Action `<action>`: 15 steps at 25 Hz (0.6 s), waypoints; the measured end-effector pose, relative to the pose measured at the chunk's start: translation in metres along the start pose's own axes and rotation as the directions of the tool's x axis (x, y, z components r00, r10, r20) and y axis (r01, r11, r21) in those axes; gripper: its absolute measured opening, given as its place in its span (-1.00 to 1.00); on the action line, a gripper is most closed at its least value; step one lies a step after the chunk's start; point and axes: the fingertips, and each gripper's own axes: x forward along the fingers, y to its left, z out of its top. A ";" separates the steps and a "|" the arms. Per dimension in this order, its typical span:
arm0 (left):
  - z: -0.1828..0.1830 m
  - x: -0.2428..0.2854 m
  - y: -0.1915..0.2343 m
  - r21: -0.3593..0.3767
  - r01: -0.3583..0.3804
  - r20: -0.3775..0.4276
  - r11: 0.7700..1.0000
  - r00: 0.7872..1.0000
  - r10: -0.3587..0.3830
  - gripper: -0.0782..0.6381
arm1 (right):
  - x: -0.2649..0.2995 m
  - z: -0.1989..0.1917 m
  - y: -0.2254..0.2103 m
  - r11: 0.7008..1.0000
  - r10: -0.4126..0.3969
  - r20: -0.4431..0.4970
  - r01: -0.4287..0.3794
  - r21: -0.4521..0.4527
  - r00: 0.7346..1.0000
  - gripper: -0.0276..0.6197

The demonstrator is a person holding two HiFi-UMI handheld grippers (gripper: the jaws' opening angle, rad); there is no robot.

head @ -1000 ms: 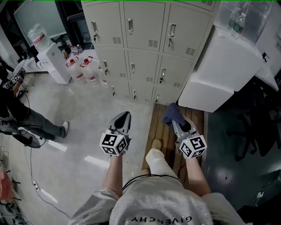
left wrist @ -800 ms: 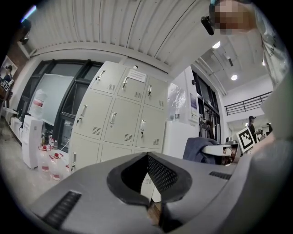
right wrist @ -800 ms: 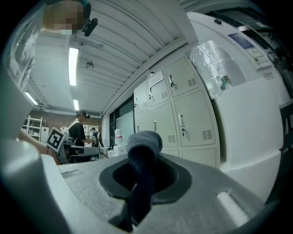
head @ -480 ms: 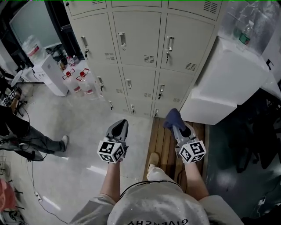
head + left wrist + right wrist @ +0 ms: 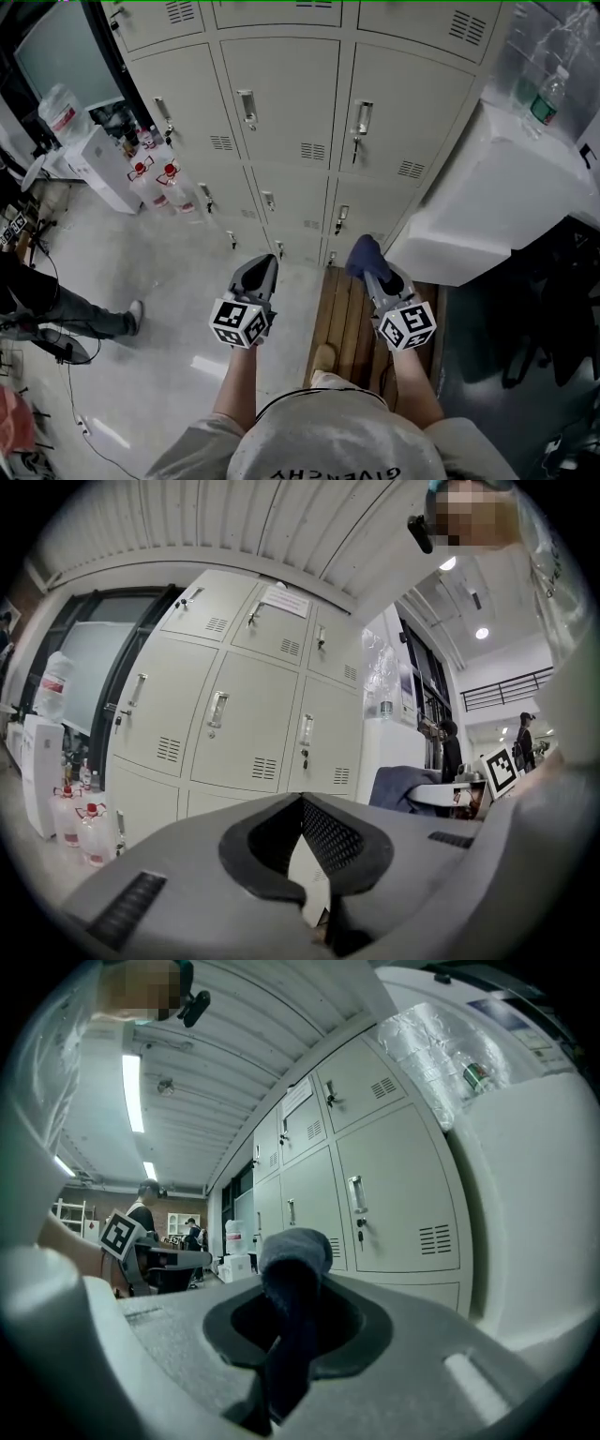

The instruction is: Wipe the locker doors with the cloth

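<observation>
Beige metal locker doors (image 5: pixel 281 94) with handles and vents fill the top of the head view, and they show ahead in the left gripper view (image 5: pixel 234 733) and the right gripper view (image 5: pixel 394 1204). A dark blue cloth (image 5: pixel 364 253) sticks out of my right gripper (image 5: pixel 372 269), which is shut on it; the cloth (image 5: pixel 295 1251) bulges up between the jaws of the right gripper (image 5: pixel 289 1290). My left gripper (image 5: pixel 262 264) is held level beside it, shut with nothing in it (image 5: pixel 302 801). Both grippers are short of the lockers, not touching them.
A big white box-like unit (image 5: pixel 487 197) stands against the lockers at the right, with wrapped bottles (image 5: pixel 548 94) on top. Wooden slats (image 5: pixel 345 319) lie under my feet. At the left are water jugs (image 5: pixel 155 183), a white dispenser (image 5: pixel 94 155) and a person's legs (image 5: pixel 56 305).
The lockers have come closer and look larger; the upper doors now fill the top of the view. Both grippers keep their hold and spacing, the cloth still in the right one.
</observation>
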 end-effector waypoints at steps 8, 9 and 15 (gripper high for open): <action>0.010 0.072 0.005 0.015 0.023 0.009 1.000 1.000 -0.023 -0.79 | 0.035 0.014 -0.045 1.000 0.006 0.024 -0.005 -0.023 1.000 -0.75; 0.012 0.080 0.005 0.015 0.027 0.014 1.000 1.000 -0.027 -0.79 | 0.038 0.017 -0.051 1.000 0.006 0.028 -0.005 -0.029 1.000 -0.75; 0.018 0.114 -0.002 0.019 0.054 0.020 0.998 0.998 -0.054 -0.79 | 0.050 0.030 -0.078 0.999 -0.003 0.041 0.005 -0.045 0.999 -0.75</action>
